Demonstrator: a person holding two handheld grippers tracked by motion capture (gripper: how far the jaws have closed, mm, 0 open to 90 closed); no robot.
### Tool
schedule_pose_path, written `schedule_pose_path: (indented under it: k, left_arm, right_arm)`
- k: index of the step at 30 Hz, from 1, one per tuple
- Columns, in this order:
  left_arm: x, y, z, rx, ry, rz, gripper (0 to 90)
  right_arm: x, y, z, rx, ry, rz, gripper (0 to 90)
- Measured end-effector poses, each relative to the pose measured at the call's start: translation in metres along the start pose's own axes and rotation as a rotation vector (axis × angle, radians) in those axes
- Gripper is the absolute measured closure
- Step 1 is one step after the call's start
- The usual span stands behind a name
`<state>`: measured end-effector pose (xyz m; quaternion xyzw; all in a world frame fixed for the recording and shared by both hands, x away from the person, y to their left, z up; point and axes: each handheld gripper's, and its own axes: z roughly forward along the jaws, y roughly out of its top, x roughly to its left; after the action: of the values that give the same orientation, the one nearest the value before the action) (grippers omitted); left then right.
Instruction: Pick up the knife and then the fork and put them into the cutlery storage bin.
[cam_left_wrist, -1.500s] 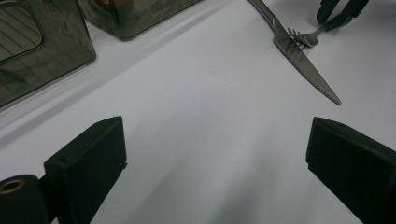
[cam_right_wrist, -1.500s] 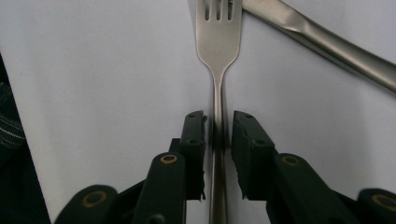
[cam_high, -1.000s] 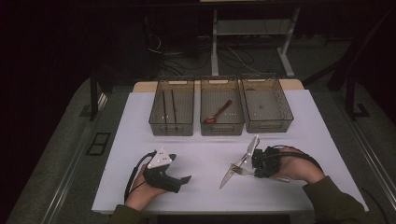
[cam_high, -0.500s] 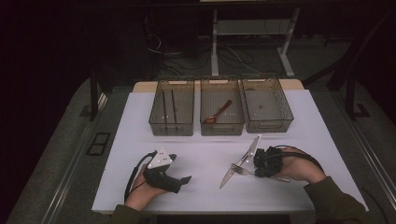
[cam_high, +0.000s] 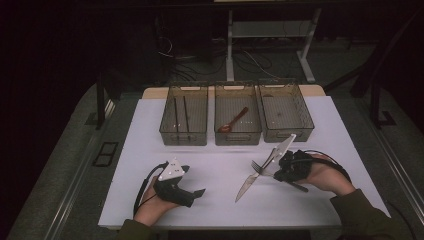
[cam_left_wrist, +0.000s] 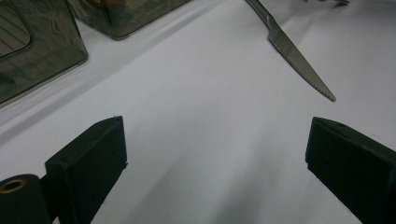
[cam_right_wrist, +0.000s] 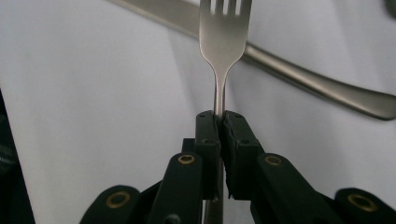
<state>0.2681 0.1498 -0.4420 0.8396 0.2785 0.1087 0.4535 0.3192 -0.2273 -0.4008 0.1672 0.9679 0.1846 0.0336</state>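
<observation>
My right gripper (cam_high: 272, 170) is shut on the handle of a steel fork (cam_high: 257, 165), whose tines point left over the white table. In the right gripper view the jaws pinch the fork (cam_right_wrist: 223, 32) just below its neck, tines up. A steel knife (cam_high: 245, 187) lies flat on the table under and behind the fork, its serrated blade toward the front left, and it crosses the right gripper view as well (cam_right_wrist: 303, 77). My left gripper (cam_high: 194, 182) rests at the front left, open and holding nothing. Its view shows the wide-apart jaws (cam_left_wrist: 215, 135) and the knife blade (cam_left_wrist: 299, 60) beyond.
Three dark see-through bins stand in a row at the back of the white mat. The left bin (cam_high: 165, 131) holds two chopsticks (cam_high: 181, 117), the middle bin (cam_high: 238, 138) a reddish spoon (cam_high: 234, 121), and the right bin (cam_high: 287, 135) looks bare. Dark floor surrounds the table.
My right hand has risen a little and shifted right, toward the bins, carrying the fork. The knife and my left gripper have stayed where they were.
</observation>
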Motion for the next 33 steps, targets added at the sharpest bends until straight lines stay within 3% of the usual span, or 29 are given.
schedule_pose_path:
  k: [5,10,15,23,33]
  left_arm:
    - [0.001,0.000,-0.001,-0.005,-0.003,0.000,4.4]
    - [0.002,0.000,-0.002,-0.023,-0.005,-0.009,3.6]
    - [0.002,0.000,-0.002,-0.041,-0.019,-0.025,0.8]
    - [0.004,0.000,-0.003,-0.032,-0.030,-0.044,0.0]
    - [0.003,0.000,-0.002,-0.034,-0.032,-0.036,0.0]
  right_arm:
    - [-0.009,-0.008,-0.012,-0.103,-0.036,0.092,83.9]
    - [-0.017,-0.018,-0.023,-0.224,-0.051,0.234,83.9]
    - [-0.027,-0.033,-0.035,-0.355,-0.076,0.330,83.9]
    - [-0.035,-0.049,-0.050,-0.527,-0.111,0.393,83.9]
    - [-0.048,-0.054,-0.062,-0.658,-0.154,0.441,83.9]
